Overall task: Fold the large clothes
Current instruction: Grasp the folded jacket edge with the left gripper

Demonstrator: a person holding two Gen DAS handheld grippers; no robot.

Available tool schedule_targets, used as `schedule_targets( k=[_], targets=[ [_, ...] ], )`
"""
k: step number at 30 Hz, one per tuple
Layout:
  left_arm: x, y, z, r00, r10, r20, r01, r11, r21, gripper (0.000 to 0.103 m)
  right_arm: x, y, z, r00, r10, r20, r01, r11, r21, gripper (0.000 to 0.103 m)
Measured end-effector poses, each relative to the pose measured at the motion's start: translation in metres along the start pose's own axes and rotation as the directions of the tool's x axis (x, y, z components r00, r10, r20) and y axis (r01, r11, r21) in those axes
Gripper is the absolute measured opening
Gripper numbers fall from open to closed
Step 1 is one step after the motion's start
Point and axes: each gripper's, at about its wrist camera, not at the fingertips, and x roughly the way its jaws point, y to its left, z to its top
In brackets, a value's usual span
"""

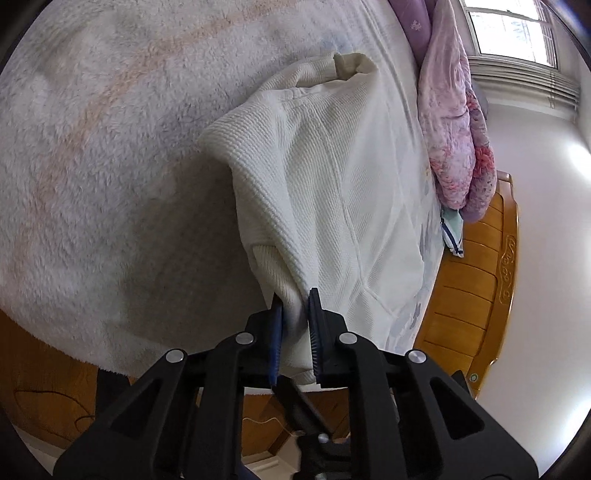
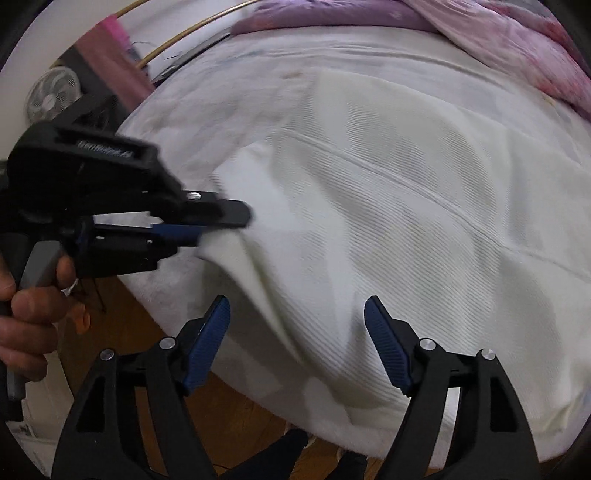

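Left wrist view: left gripper [image 1: 295, 301] pinched tight on a bunched edge of cream ribbed garment [image 1: 314, 177], fabric squeezed between the blue pads [image 1: 276, 347]. Garment lifted off fuzzy white blanket [image 1: 92, 147], long axis running away from camera toward a rolled cuff-like end at the far top. Open blanket to the left, wooden bed frame [image 1: 476, 273] and pink quilt [image 1: 458, 125] crowding the right edge, wood floor [image 1: 33, 398] below the blanket hem. Right wrist view: right gripper [image 2: 297, 314] spread wide, nothing between the jaws, hovering over garment [image 2: 406, 229] near the bed's near edge. Garment spread flat on the white bed, seam running diagonally from upper left to lower right, left corner pulled up by left gripper [image 2: 225, 225], held in a bare hand [image 2: 26, 314]. Fan [image 2: 53, 96] far left, purple quilt [image 2: 332, 16] along top; floor [image 2: 243, 421] showing below the mattress edge.
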Motion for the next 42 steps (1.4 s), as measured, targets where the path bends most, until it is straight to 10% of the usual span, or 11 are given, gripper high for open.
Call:
schedule_targets(
  k=[10, 12, 14, 21, 31, 34, 42],
  targets=[
    [0.001, 0.001, 0.003, 1.000, 0.012, -0.012, -0.012, 1.000, 0.013, 0.013, 0.046, 0.007, 0.022, 0.997, -0.077, -0.002, 0.076, 0.995, -0.069, 0.072],
    [0.003, 0.000, 0.006, 1.000, 0.013, -0.023, -0.012, 1.000, 0.009, 0.013, 0.047, 0.009, 0.024, 0.997, -0.078, -0.007, 0.077, 0.994, -0.083, 0.059],
    [0.004, -0.001, 0.011, 0.999, 0.030, -0.021, -0.030, 1.000, 0.004, 0.024, 0.050, 0.005, 0.028, 0.996, -0.089, -0.027, 0.087, 0.994, -0.061, 0.029],
    [-0.001, 0.007, 0.047, 0.994, 0.107, 0.038, -0.105, 0.994, -0.042, 0.065, 0.043, -0.010, 0.031, 0.998, -0.033, -0.045, 0.035, 0.998, 0.046, 0.016],
    [0.040, -0.008, 0.101, 0.962, 0.269, 0.045, -0.270, 0.963, 0.017, 0.065, 0.037, -0.022, 0.029, 0.999, -0.001, -0.034, 0.005, 0.994, 0.113, 0.016],
    [0.042, -0.027, 0.099, 0.945, 0.312, 0.095, -0.321, 0.941, 0.104, 0.025, 0.034, -0.029, 0.027, 0.999, 0.020, -0.032, -0.014, 0.984, 0.176, 0.015],
    [0.025, -0.110, 0.052, 0.910, 0.333, 0.248, -0.400, 0.862, 0.311, 0.018, -0.002, -0.077, 0.021, 0.988, 0.140, 0.062, -0.153, 0.891, 0.428, 0.013]
  ],
)
